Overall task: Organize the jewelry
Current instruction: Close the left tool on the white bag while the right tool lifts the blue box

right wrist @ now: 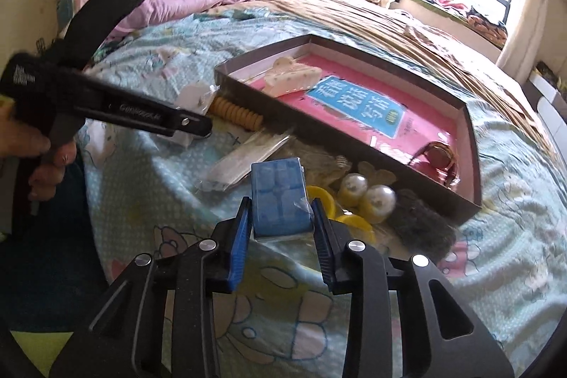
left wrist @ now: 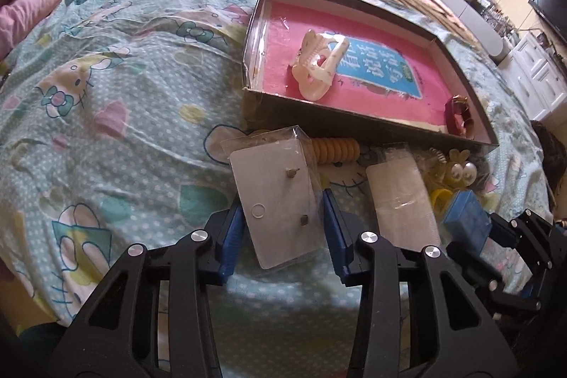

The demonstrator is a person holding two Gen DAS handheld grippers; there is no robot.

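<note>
Left gripper (left wrist: 283, 229) low in frame, blue pads closed against both long sides of a clear plastic earring box (left wrist: 278, 197) with a white card and two studs inside. Box rests on the cartoon-print bedsheet (left wrist: 117, 87). Just to its right, a second clear packet (left wrist: 402, 201). Beyond, a shallow tray (left wrist: 368, 123) with pink lining holds a cream claw hair clip (left wrist: 319, 64) and, in its near right corner, a dark red ring-shaped piece (left wrist: 459, 116). An orange ribbed coil (left wrist: 335, 149) lies against the tray's near wall. Right gripper (left wrist: 485, 229) at the right edge, clamped on a blue box (left wrist: 466, 218).
</note>
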